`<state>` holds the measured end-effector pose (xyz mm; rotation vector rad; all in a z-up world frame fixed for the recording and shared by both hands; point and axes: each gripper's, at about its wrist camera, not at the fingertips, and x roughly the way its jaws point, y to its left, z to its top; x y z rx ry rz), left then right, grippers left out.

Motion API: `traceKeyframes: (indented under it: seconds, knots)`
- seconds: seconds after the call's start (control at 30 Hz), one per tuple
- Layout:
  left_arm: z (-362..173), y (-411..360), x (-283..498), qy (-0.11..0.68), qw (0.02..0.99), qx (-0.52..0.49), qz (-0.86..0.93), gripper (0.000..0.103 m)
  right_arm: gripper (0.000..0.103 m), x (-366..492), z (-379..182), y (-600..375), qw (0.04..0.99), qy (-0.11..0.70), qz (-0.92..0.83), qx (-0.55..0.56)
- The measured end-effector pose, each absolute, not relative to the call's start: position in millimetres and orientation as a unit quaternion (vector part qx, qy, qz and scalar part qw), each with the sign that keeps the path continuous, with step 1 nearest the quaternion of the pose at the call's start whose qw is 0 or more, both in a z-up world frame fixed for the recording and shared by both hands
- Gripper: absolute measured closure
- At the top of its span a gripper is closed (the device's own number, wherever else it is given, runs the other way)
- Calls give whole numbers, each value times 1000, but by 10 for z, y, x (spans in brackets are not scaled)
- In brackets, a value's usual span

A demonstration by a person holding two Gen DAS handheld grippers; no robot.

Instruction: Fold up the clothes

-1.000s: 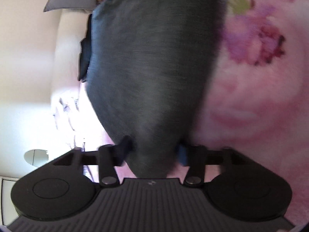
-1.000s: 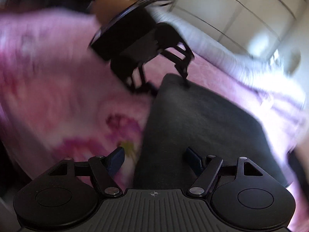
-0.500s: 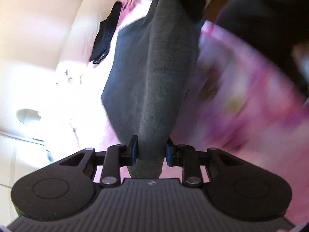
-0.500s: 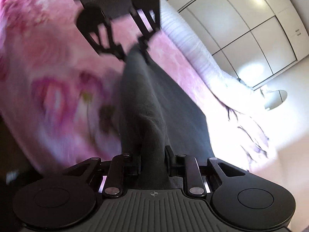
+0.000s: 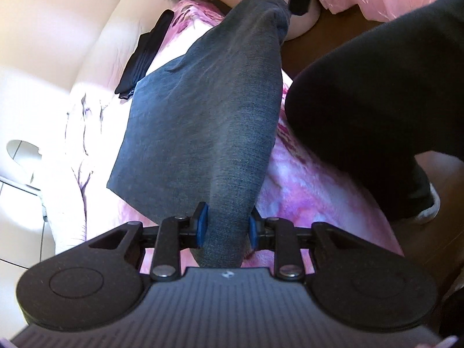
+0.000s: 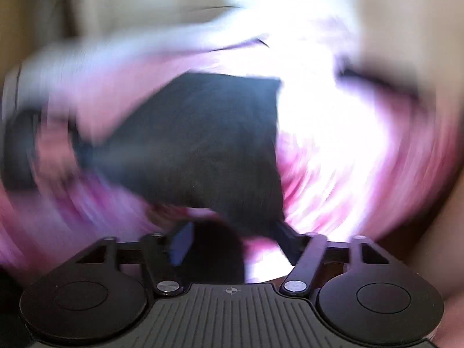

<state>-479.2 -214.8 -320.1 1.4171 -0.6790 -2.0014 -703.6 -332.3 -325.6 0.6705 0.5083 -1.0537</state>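
Right now left tongs (image 5: 226,226) pinch soft grey knit garment (image 5: 208,110), draped toward 12 o'clock over fuzzy pink floral bed (image 5: 313,191); right tongs (image 6: 232,243) opening, cloth between.

A bed covered by a pink floral blanket (image 5: 304,191) carries the clothes. A grey garment (image 5: 203,121) partly rests on it; folded black clothing (image 5: 145,55) lies at its eleven o'clock.

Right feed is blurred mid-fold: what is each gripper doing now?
Left gripper: shut on the grey garment.
Right gripper: jaws opening, wide apart; dark cloth between them, not pinched.
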Motion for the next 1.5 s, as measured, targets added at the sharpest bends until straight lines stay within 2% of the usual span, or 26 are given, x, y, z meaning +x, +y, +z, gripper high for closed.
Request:
traceKeyframes:
  seconds: [0.07, 0.13, 0.3, 0.33, 0.37, 0.43, 0.5, 0.53, 0.57, 0.63, 0.73, 0.8, 0.9, 1.0, 1.1, 1.13, 1.17, 1.3, 1.4, 1.5]
  knots:
    - [-3156, -2154, -4788, -243, 299, 529, -756, 80, 26, -7347, -3453, -3443, 755, 110, -452, 462]
    - [-3105, -2168, -4780, -231, 304, 526, -760, 80, 24, -7475, -3672, -3565, 727, 25, -419, 543]
    - [-3024, -2132, -4796, -216, 313, 522, -763, 80, 25, -7511, -4079, -3833, 666, -82, -390, 631]
    - [-3019, -2111, -4808, -218, 313, 522, -763, 80, 45, -7553, -4083, -3858, 660, -95, -392, 633]
    - [-3010, -2089, -4830, -218, 313, 521, -764, 80, 74, -7595, -4085, -3883, 655, -109, -395, 636]
    - [-2981, -2054, -4869, -214, 314, 509, -772, 78, 80, -7683, -4011, -3980, 652, -118, -402, 632]
    - [-2933, -1992, -4878, -213, 309, 479, -794, 66, 84, -7797, -3834, -4084, 669, -105, -412, 610]
    - [-2909, -1960, -4882, -213, 306, 463, -804, 51, 85, -7869, -3738, -4180, 677, -101, -419, 597]
    - [-2906, -1939, -4876, -223, 302, 453, -808, 42, 86, -7942, -3643, -4278, 685, -97, -425, 583]
    - [-2906, -1900, -4864, -246, 296, 435, -814, 41, 87, -8069, -3449, -4516, 702, -79, -444, 551]
    - [-2913, -2028, -4806, -255, 310, 434, -807, 41, 87, -8216, -3240, -5027, 722, -48, -472, 503]
    - [-2866, -2235, -4732, -233, 330, 434, -805, 41, 87, -8299, -3169, -5423, 733, -30, -485, 477]
    - [-2792, -2646, -4583, -202, 383, 432, -792, 40, 87, -8346, -3232, -5990, 738, -7, -498, 455]
    - [-2859, -2997, -4508, -220, 409, 447, -765, 40, 86, -8312, -3464, -6344, 733, 14, -506, 454]
    - [-3007, -3184, -4597, -273, 386, 464, -749, 39, 74, -8258, -3612, -6465, 723, 55, -528, 442]
    - [-3052, -3202, -4630, -287, 376, 464, -748, 35, 60, -8230, -3617, -6405, 720, 64, -542, 427]
    - [-3098, -3215, -4661, -301, 366, 464, -748, 32, 51, -8201, -3621, -6344, 717, 73, -556, 413]
    - [-3292, -3347, -4812, -338, 333, 472, -743, 29, 48, -7838, -3352, -5669, 743, 158, -591, 272]
    - [-3379, -3449, -4884, -333, 327, 478, -744, 29, 44, -7359, -3231, -5006, 818, 222, -510, 150]
    - [-3389, -3507, -4907, -317, 330, 476, -751, 28, 39, -6825, -3396, -4497, 853, 321, -410, 35]
